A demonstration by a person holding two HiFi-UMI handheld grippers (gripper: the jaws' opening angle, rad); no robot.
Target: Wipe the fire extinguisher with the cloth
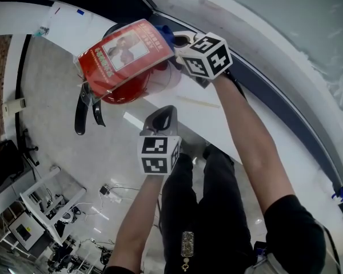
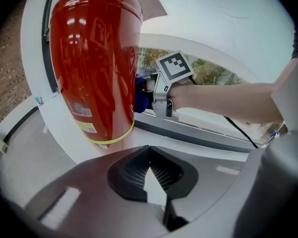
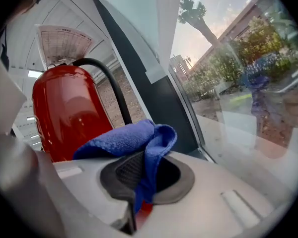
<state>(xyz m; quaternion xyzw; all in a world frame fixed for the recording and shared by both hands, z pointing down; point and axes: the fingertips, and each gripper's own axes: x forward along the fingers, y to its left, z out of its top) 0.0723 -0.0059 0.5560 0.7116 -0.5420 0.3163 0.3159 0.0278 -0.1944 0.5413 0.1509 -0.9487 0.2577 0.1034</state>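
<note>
Head view: the fire extinguisher (image 1: pixel 126 90) is seen from above on the white ledge (image 1: pixel 217 119), its top covered by a card. Left gripper view: the left hand-held gripper (image 2: pixel 150 172) is shown shut, empty, short of the red cylinder. Right gripper view: only here is the grip shown, the blue cloth (image 3: pixel 134 140) clamped in the right hand-held gripper (image 3: pixel 139 182), just beside the cylinder.

A glossy red cylindrical metal fire extinguisher (image 2: pixel 97 58), with a black hose and a paper tag, stands upright on the white window ledge (image 1: pixel 200 119). A bunched blue microfibre cloth (image 3: pixel 134 140) hangs above that ledge, just beside the cylinder, pinched in the right gripper (image 3: pixel 139 172) jaws.
</note>
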